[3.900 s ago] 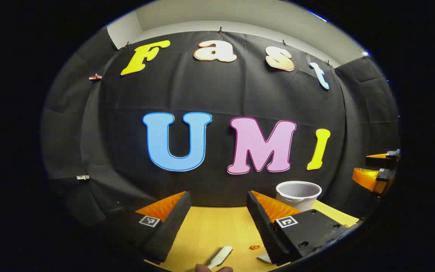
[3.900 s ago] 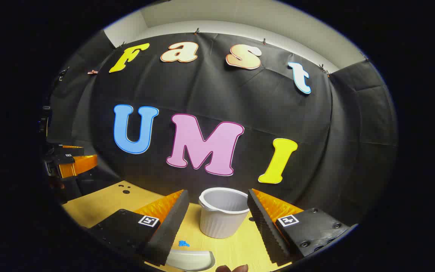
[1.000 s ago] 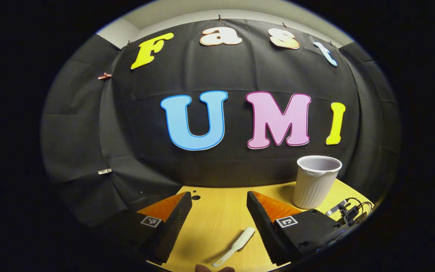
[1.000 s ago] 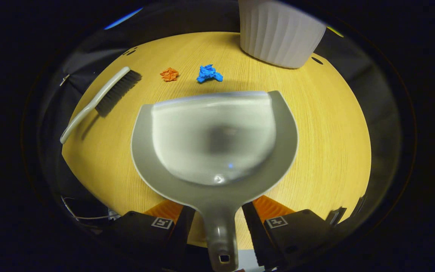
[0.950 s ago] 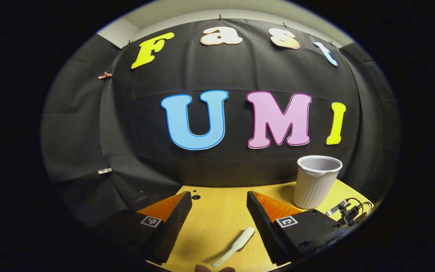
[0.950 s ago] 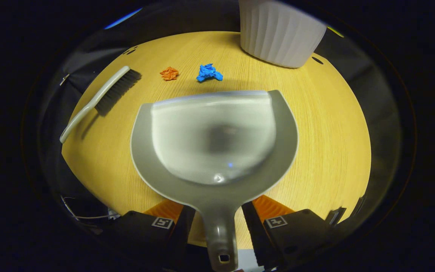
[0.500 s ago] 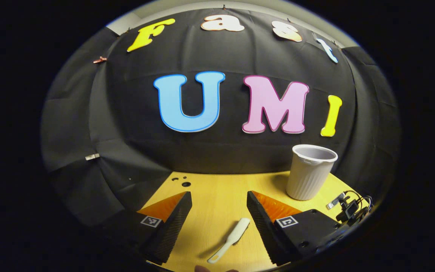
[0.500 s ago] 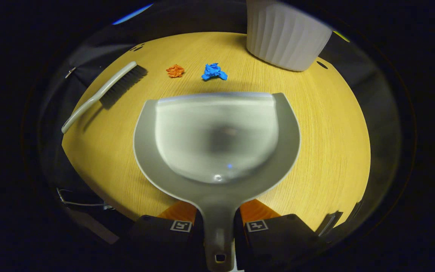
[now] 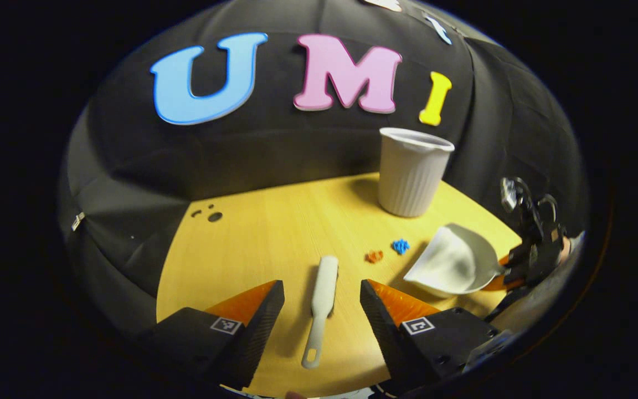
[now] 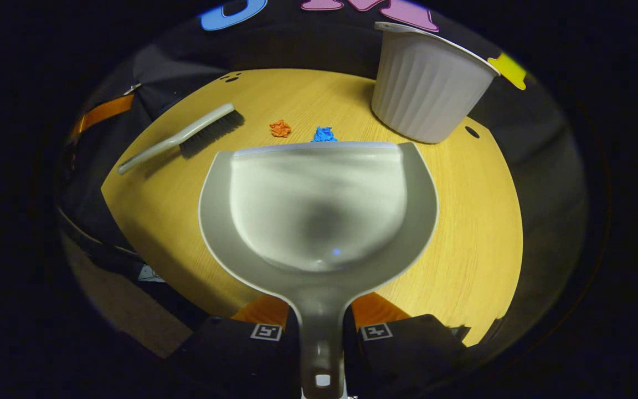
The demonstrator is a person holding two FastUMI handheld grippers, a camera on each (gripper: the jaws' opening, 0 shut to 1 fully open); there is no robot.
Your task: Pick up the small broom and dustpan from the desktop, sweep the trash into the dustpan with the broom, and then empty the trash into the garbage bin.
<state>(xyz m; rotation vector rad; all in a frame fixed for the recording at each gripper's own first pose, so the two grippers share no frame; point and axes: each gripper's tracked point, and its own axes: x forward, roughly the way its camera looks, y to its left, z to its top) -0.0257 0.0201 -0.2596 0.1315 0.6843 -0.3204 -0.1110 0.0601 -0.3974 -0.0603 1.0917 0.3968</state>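
The small broom (image 9: 322, 302) lies flat on the yellow bench (image 9: 263, 233) in the left gripper view, straight ahead of the left gripper (image 9: 322, 310) and framed by the gap between its two fingers, handle end nearest the camera and head pointing away. The fingers stand wide apart and touch nothing. Beyond the right finger sit an orange scrap (image 9: 374, 256) and a blue scrap (image 9: 400, 246), close together on the bench. Farther right, the dustpan (image 9: 452, 266) is tipped up off the surface, its handle in the right gripper (image 9: 524, 266), which shows at the far edge of this view. The white ribbed garbage bin (image 9: 412, 172) stands upright well beyond the scraps, near the back edge of the bench.

In the right gripper view, the dustpan (image 10: 319, 210) spreads out directly ahead of the fingers, its handle running back down between them. Both fingers of the right gripper (image 10: 322, 327) are closed against the handle's sides, clamping it. Just past the pan's front lip sits the blue scrap (image 10: 324, 134), partly hidden by that lip, with the orange scrap (image 10: 280, 128) just to its left. The small broom (image 10: 183, 138) lies farther left of the fingers, bristles toward the scraps. The garbage bin (image 10: 427, 83) stands ahead and to the right, apart from the pan's lip.
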